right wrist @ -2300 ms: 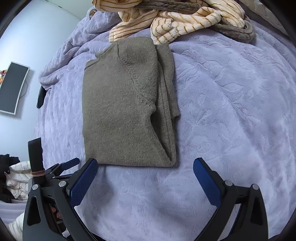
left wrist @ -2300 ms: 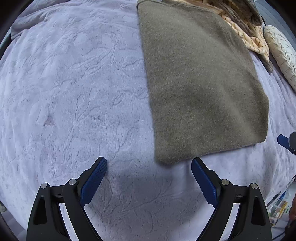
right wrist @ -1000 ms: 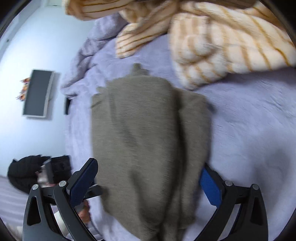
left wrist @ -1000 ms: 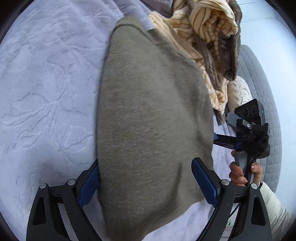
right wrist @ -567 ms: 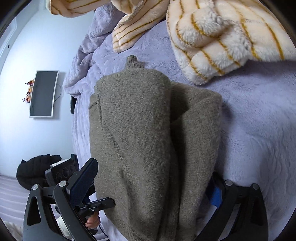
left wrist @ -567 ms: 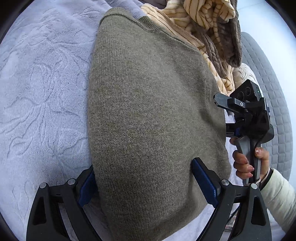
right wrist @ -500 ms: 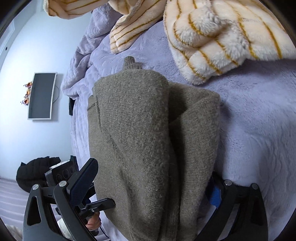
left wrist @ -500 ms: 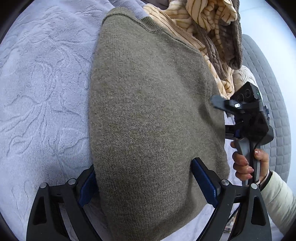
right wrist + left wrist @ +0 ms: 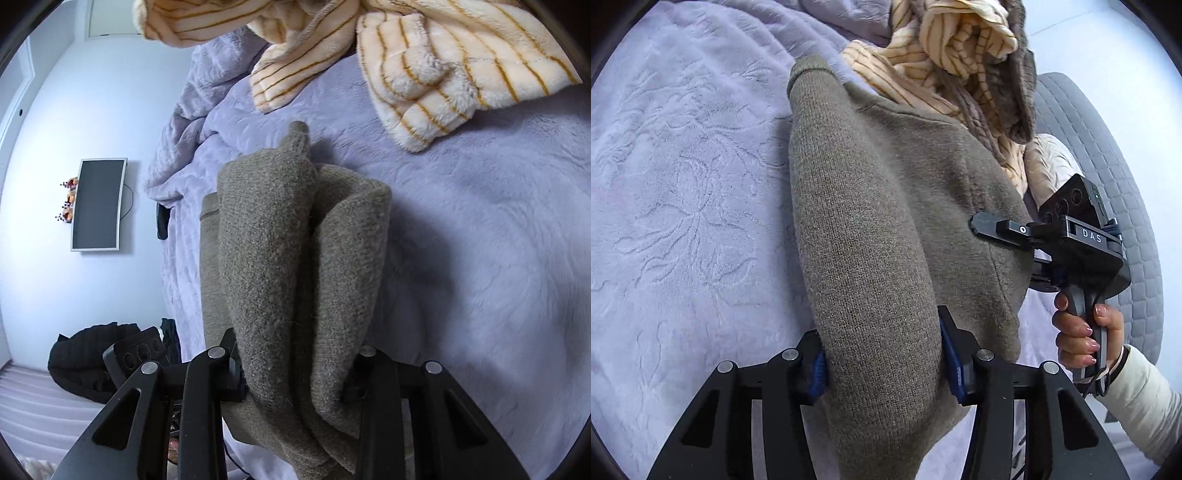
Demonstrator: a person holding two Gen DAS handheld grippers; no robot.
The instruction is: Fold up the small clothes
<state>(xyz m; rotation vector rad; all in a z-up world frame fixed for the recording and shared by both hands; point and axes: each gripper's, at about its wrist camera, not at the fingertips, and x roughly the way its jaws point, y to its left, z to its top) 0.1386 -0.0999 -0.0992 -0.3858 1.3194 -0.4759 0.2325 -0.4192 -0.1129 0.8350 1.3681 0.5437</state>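
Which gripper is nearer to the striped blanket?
Right. The right gripper grips the sweater at its edge on the side of the striped blanket; the left gripper grips the opposite edge, farther away.

lilac bedspread (image 9: pixel 480 240) | striped fleece pile (image 9: pixel 443 62) | wall monitor (image 9: pixel 96 205) | black jacket (image 9: pixel 85 354)

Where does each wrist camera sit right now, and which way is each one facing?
Left wrist: on the left gripper, looking down along its fingers at the sweater on the bedspread; jaws closing on the sweater. Right gripper and hand show at right.
Right wrist: on the right gripper, facing the striped blanket and monitor; jaws closing on the sweater.
Shared: sweater, bedspread, striped blanket.
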